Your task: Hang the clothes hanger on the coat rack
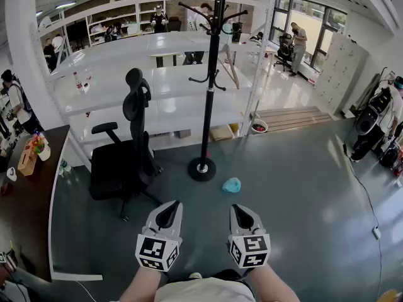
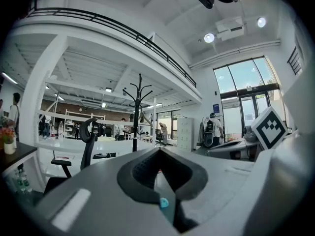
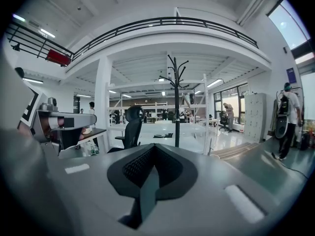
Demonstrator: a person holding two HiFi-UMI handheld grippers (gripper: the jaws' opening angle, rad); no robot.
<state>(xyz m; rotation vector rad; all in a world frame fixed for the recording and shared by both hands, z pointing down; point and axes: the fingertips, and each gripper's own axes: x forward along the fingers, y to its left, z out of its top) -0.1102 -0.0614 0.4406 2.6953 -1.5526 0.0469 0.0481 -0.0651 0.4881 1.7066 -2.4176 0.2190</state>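
Black tubular coat rack (image 1: 210, 74) 12 o'clock | teal rounded lump (image 1: 231, 185) near base | left gripper (image 1: 172, 204), right gripper (image 1: 235, 208): pressed together

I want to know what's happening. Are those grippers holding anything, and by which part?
Nothing. Both the left gripper and right gripper are shut and empty.

floor (image 1: 302, 187): grey, glossy | office chair (image 1: 116, 168): black | windows (image 1: 310, 22): bright | desk (image 1: 26, 200): dark

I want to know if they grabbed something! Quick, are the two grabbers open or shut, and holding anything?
Left gripper: closed, holding nothing.
Right gripper: closed, holding nothing.
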